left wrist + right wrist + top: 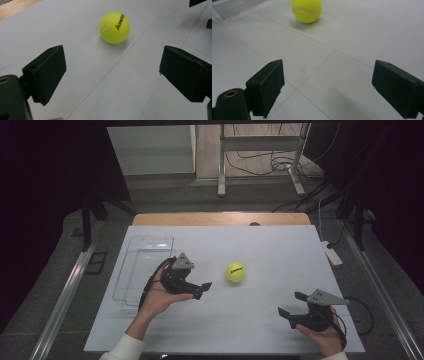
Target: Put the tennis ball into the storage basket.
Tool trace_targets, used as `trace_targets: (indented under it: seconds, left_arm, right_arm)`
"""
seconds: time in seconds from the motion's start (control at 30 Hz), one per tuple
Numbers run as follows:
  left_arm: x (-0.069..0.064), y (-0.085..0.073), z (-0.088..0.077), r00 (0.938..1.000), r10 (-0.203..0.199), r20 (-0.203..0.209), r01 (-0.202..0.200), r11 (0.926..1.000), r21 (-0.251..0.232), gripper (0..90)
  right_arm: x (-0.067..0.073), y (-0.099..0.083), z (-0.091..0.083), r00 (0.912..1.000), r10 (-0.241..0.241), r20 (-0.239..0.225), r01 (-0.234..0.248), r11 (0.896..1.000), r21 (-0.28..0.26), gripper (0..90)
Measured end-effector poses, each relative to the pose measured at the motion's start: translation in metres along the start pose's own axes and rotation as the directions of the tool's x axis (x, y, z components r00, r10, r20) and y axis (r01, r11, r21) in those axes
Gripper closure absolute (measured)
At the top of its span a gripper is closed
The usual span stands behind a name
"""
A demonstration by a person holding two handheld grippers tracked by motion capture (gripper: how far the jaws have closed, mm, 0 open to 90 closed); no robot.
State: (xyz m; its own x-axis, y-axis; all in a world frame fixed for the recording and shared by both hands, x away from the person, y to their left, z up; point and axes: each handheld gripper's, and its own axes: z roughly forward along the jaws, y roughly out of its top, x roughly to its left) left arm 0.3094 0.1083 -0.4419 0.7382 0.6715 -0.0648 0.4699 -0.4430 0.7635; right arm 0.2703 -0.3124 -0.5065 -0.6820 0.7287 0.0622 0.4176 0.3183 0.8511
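Observation:
A yellow tennis ball (235, 272) with black lettering lies on the white table top (260, 245), near the middle. In the left gripper view the ball (114, 28) rests ahead of the jaws, apart from them. My left gripper (202, 289) is just left of the ball, held low in a hand, open and empty, pointing right toward it. My right gripper (291, 304) sits near the front right of the table, also open with nothing between its jaws, aimed left. The right gripper view has the ball (307, 10) far ahead at the top.
A clear plastic tray (141, 265) lies on the table's left side, behind my left hand. A white power strip (332, 253) rests by the right edge. Beyond the table stand a metal frame (260, 160) and cables on the floor.

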Motion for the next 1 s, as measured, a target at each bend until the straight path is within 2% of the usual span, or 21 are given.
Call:
trace_targets:
  seconds: [1.0]
  left_arm:
    - [-0.002, 0.010, 0.018, 0.9993, 0.001, 0.038, -0.001, 1.0000, 0.009, 7.7]
  right_arm:
    - [-0.001, -0.001, 0.000, 0.9999, 0.011, 0.001, -0.011, 1.000, -0.002, 11.3]
